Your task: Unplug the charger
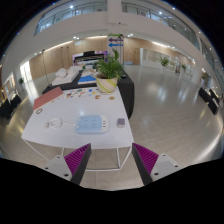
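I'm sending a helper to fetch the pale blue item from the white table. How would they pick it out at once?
Start at the white table just beyond the open jaws of the gripper, with a potted plant at its far end. Near the table's middle lies a flat pale blue thing. It is the largest item there, broader than the small dark object beside it.

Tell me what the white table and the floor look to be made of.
The white rectangular table looks like smooth matte laminate or painted board on thin white metal-looking legs; it shows no grain. The pale glossy floor looks like polished stone or tile, since it mirrors the lights. The open fingers hang short of the table.
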Demonstrator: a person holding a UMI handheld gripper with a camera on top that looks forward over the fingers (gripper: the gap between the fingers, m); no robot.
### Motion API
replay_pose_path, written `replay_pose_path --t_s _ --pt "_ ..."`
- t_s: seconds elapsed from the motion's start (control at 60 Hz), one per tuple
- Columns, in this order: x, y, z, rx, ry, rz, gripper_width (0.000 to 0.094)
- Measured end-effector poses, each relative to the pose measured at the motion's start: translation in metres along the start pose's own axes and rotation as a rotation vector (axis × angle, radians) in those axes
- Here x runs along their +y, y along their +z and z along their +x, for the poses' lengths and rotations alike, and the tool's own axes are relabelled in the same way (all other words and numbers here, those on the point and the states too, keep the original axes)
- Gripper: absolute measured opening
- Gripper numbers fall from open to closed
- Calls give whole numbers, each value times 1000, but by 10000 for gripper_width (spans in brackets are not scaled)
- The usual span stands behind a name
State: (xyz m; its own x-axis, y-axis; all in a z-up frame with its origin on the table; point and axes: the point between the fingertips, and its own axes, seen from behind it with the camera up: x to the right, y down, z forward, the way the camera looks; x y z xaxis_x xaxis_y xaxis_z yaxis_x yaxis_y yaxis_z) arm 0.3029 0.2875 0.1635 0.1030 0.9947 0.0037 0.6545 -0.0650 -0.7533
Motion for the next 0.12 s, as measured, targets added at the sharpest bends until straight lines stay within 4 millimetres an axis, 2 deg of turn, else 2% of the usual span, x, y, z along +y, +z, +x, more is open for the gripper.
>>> replay_pose_path --t_s 0.117 --pt "1 -11 0 7 -40 28 849"
